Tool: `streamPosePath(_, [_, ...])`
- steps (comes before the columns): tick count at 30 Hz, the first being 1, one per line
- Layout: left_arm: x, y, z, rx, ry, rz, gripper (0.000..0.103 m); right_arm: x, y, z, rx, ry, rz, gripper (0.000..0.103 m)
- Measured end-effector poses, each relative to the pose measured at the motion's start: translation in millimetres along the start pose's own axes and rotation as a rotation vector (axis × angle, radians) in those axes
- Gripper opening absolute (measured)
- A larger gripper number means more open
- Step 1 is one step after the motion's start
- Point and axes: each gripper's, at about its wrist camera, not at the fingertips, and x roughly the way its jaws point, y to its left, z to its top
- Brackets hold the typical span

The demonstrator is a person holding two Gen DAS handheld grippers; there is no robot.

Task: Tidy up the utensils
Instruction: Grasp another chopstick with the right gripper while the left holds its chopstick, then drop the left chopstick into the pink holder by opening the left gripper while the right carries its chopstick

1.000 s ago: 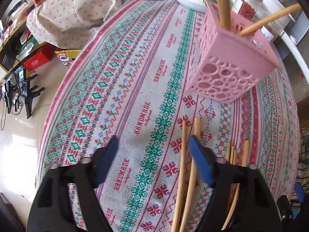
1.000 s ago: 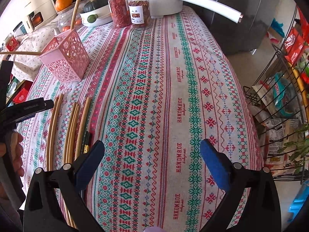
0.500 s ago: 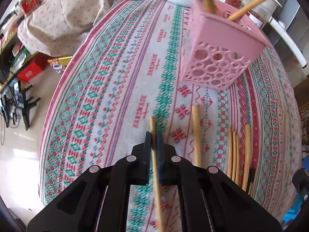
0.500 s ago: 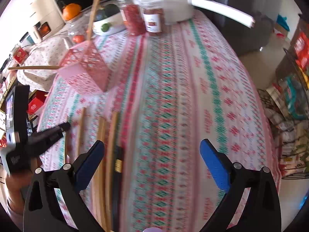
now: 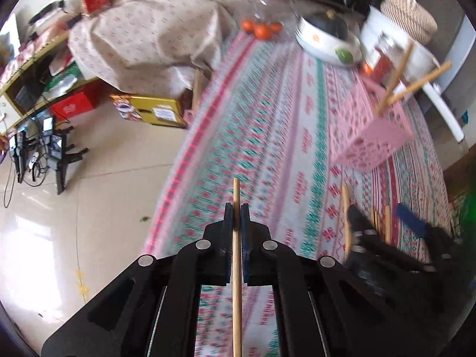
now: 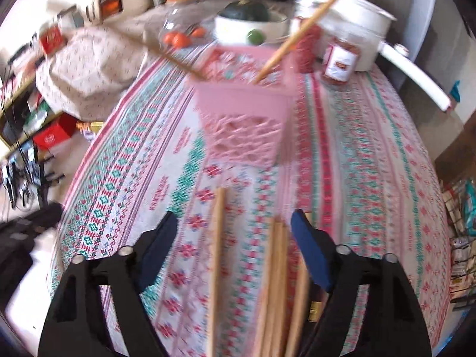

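**Gripping one chopstick while the rest lie on the cloth**

Pinching a single wooden chopstick (image 5: 236,267), the left gripper (image 5: 236,217) has its two pads pressed together on the stick. The chopstick's long axis runs straight along the fingers, its far tip pointing forward past the pads, raised over the left edge of the patterned tablecloth (image 5: 267,136); its near end is cut off by the bottom of the left wrist view. Much of the cloth there is smeared by motion blur.

Further right in that view, the pink basket (image 5: 369,136) stands on the cloth with two sticks leaning out of its top. The right gripper (image 5: 383,217) shows low at the right edge, blurred.

In the right wrist view, the right gripper (image 6: 235,223) is spread wide above the table, holding nothing. One loose chopstick (image 6: 216,255) lies between its fingers, pointing away toward the basket (image 6: 244,125). Just beside the right finger lies a bundle of chopsticks (image 6: 276,282), parallel to it; their count is hard to make out through the blur, and their near ends run off the bottom edge.
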Motion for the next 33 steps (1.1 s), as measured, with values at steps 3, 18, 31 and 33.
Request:
streamPosePath(3, [-10, 13, 6, -0.027, -0.030, -0.005, 0.004, 16, 15, -1, -0.024, 0.037, -0.011, 0.057])
streamPosePath(18, [-18, 20, 6, -0.037, -0.061, -0.065, 0.004, 34, 13, 2, 0.007, 0.109, 0.144, 0.008])
streamPosePath(31, [-60, 4, -2, -0.013, -0.175, -0.196, 0.004, -78, -43, -5, 0.069, -0.137, 0.231, 0.008])
streamPosePath(33, [-70, 2, -4, -0.011, -0.200, -0.216, 0.004, -101, -54, -12, 0.081, -0.184, 0.238, 0.008])
